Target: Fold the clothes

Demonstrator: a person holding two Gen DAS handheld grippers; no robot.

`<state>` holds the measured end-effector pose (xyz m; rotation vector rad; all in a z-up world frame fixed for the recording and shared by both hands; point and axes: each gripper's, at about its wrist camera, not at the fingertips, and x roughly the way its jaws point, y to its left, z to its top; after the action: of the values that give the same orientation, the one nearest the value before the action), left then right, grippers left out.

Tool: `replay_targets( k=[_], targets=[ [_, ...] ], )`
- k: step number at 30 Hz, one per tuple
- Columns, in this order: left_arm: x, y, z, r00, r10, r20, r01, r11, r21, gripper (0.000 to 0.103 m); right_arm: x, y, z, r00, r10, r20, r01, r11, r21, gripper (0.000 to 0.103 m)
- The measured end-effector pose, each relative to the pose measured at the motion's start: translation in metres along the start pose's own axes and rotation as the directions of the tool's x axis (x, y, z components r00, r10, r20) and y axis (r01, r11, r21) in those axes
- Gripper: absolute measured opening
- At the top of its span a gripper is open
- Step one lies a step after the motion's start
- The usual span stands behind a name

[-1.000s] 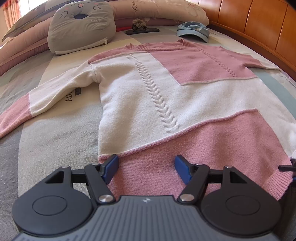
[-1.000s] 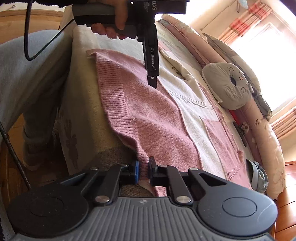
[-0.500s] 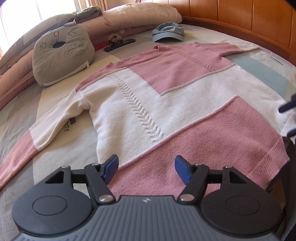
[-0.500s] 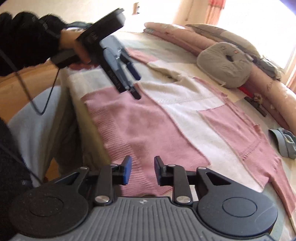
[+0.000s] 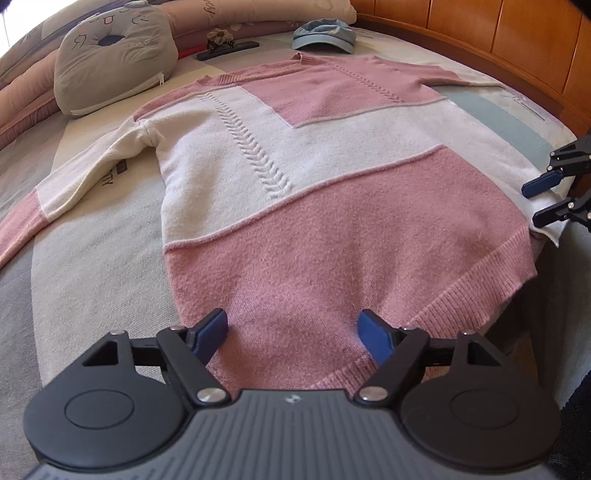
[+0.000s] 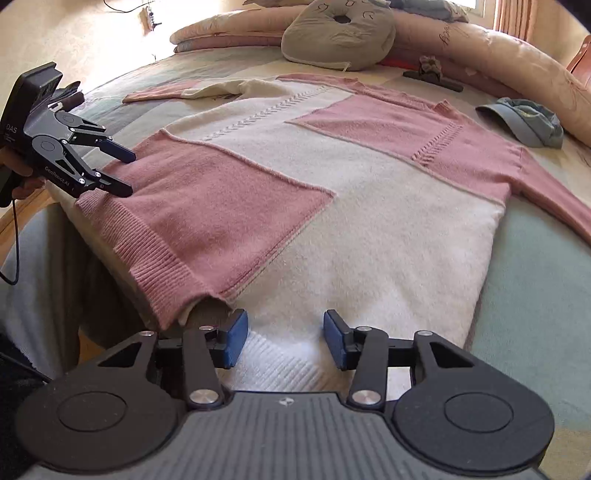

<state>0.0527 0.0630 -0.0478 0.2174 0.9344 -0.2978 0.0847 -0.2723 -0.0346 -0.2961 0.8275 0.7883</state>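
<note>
A pink and white knitted sweater (image 5: 314, 173) lies flat on the bed, collar toward the pillows, both sleeves spread out; the right wrist view shows the same sweater (image 6: 332, 177) from its other corner. My left gripper (image 5: 293, 332) hovers over the pink ribbed hem with its jaws opening and nothing pinched. My right gripper (image 6: 282, 338) stands over the white ribbed hem corner, its jaws opening too, the knit below them but not pressed. In the right wrist view the left gripper (image 6: 122, 170) shows at the hem's left corner, held by a hand. The right gripper (image 5: 543, 201) shows at the left view's right edge.
A grey cat-face cushion (image 5: 110, 55), a blue cap (image 5: 325, 35) and a dark clip (image 5: 225, 46) lie beyond the collar. Long pillows (image 6: 498, 48) line the head of the bed. A wooden bed frame (image 5: 517, 44) runs along the right. The bed edge drops off just under the hem.
The right gripper has let go of the hem corner, opened, rolled and swung to the white corner. The left gripper opened a little wider and shifted along the hem.
</note>
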Motion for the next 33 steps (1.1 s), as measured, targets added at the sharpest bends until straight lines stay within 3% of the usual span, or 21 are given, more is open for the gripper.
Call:
replay_targets(
  k=[4, 7, 10, 13, 16, 18, 21, 24, 27, 30, 33],
  targets=[
    [0.0, -0.01, 0.039, 0.994, 0.0, 0.108, -0.003, 1.0, 0.024, 0.076, 0.001, -0.024, 0.017, 0.998, -0.043, 0.054, 0.039, 0.996, 0.076, 0.055],
    [0.019, -0.02, 0.057, 0.991, -0.028, 0.13, 0.028, 1.0, 0.002, 0.076, 0.023, -0.04, 0.029, 0.994, -0.092, 0.057, 0.083, 0.988, 0.133, 0.055],
    [0.04, -0.027, 0.047, 0.997, -0.042, 0.064, 0.044, 0.999, -0.028, 0.077, 0.035, -0.046, 0.017, 0.989, -0.144, 0.023, 0.14, 0.982, 0.127, 0.061],
    [0.035, -0.022, 0.019, 0.994, -0.077, 0.077, 0.086, 0.989, -0.12, 0.084, 0.017, -0.051, -0.003, 0.985, -0.171, 0.001, 0.169, 0.974, 0.151, 0.07],
    [0.024, -0.019, 0.025, 0.995, -0.103, 0.013, 0.104, 0.991, -0.084, 0.084, 0.002, -0.049, -0.012, 0.986, -0.166, -0.01, 0.166, 0.976, 0.145, 0.071],
    [0.017, -0.006, 0.039, 0.992, -0.124, 0.034, 0.128, 0.984, -0.127, 0.084, 0.002, -0.044, -0.003, 0.988, -0.154, -0.01, 0.154, 0.979, 0.134, 0.071],
    [0.013, 0.023, 0.069, 0.988, -0.081, 0.132, 0.108, 0.973, -0.206, 0.084, 0.008, -0.038, 0.019, 0.993, -0.105, 0.051, 0.097, 0.985, 0.146, 0.072],
    [0.029, 0.06, 0.101, 0.978, -0.076, 0.193, 0.137, 0.936, -0.324, 0.084, 0.032, -0.031, 0.043, 0.993, -0.089, 0.079, 0.076, 0.985, 0.157, 0.074],
    [0.068, 0.088, 0.116, 0.974, -0.129, 0.184, 0.198, 0.881, -0.43, 0.084, 0.055, -0.026, 0.057, 0.995, -0.074, 0.074, 0.06, 0.981, 0.184, 0.074],
    [0.099, 0.11, 0.109, 0.986, -0.1, 0.136, 0.156, 0.845, -0.511, 0.081, 0.063, -0.026, 0.055, 0.995, -0.074, 0.064, 0.058, 0.975, 0.215, 0.074],
    [0.093, 0.126, 0.091, 0.974, -0.101, 0.201, 0.196, 0.819, -0.539, 0.069, 0.056, -0.032, 0.042, 0.994, -0.089, 0.066, 0.072, 0.973, 0.221, 0.075]
  ],
)
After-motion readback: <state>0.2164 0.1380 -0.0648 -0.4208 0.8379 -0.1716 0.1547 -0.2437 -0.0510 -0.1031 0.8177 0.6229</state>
